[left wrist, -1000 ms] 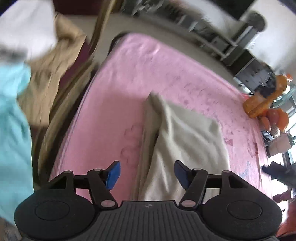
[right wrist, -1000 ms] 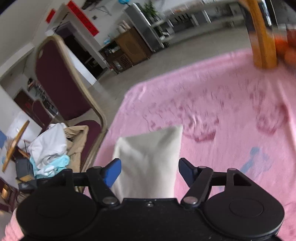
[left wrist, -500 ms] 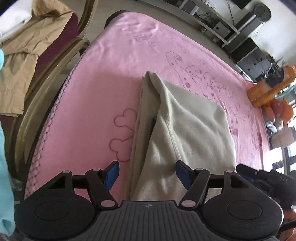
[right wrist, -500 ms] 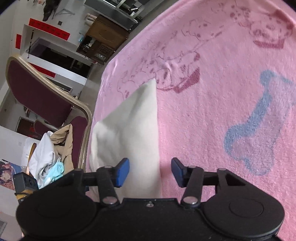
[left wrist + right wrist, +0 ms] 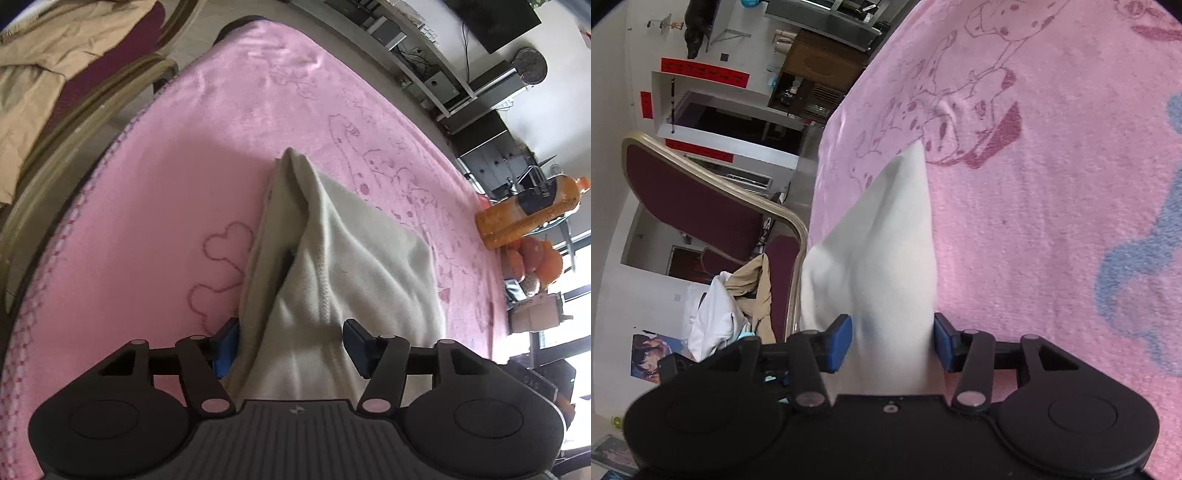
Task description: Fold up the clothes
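Observation:
A cream fleece garment (image 5: 362, 258) lies folded on the pink blanket (image 5: 166, 184), with a raised ridge running from its far corner toward me. My left gripper (image 5: 290, 341) is low over its near end, the cloth bunched between the blue pads. The left pad touches the cloth's edge and the right pad stands just clear as the jaws are closing. In the right wrist view the same garment (image 5: 886, 240) rises in a peak. My right gripper (image 5: 892, 341) is shut on its near edge, with cloth filling the gap between both pads.
A maroon chair (image 5: 701, 195) stands past the blanket's left edge, holding a tan garment (image 5: 37, 74) and a white one (image 5: 716, 317). An orange drink bottle (image 5: 528, 206) and oranges (image 5: 535, 258) sit at the far right. The pink blanket (image 5: 1052, 203) stretches on to the right.
Both grippers have sunk toward the garment. The right one rolled and its jaws narrowed onto the cloth. The left jaws have drawn in slightly around the cloth's near end.

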The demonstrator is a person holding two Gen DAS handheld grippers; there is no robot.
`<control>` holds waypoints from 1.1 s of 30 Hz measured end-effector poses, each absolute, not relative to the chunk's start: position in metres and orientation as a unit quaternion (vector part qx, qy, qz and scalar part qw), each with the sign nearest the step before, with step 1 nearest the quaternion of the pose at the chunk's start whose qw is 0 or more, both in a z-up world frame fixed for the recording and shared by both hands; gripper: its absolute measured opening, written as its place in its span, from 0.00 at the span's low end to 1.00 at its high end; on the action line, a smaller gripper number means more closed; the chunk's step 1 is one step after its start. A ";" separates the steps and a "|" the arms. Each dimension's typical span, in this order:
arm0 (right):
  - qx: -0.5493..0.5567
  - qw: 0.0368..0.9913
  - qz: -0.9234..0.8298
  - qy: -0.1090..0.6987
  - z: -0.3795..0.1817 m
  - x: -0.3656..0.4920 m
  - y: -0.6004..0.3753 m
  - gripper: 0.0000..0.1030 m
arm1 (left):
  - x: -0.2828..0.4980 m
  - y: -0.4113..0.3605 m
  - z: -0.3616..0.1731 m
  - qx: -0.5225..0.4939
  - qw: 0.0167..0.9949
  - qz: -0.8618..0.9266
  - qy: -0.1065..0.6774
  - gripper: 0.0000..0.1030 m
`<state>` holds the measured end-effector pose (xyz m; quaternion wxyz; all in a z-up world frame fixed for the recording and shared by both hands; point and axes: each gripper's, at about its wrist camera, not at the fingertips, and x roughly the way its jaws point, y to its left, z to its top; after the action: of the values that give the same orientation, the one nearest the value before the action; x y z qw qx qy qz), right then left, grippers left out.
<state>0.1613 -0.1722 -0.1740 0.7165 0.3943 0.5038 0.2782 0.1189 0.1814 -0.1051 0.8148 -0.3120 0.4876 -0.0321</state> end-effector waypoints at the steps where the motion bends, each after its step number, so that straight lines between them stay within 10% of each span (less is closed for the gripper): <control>1: 0.396 0.716 0.279 0.503 -0.174 0.161 -0.172 0.45 | 0.120 0.179 -0.106 -0.316 0.815 -0.033 0.485 0.55; 8: 0.391 0.723 0.276 0.497 -0.173 0.159 -0.168 0.46 | 0.126 0.169 -0.105 -0.283 0.825 -0.021 0.488 0.55; 14: 0.270 0.801 0.239 0.478 -0.147 0.142 -0.139 0.24 | 0.113 0.137 -0.084 -0.187 0.870 -0.014 0.456 0.24; 33: 0.264 0.881 0.099 0.381 0.008 0.026 -0.346 0.19 | 0.063 -0.075 0.012 -0.181 0.893 -0.200 0.359 0.24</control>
<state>0.0265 -0.3457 0.0076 0.8805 0.2636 0.3815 0.0986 0.0629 -0.0746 0.0123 0.8934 -0.1812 0.3591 -0.2003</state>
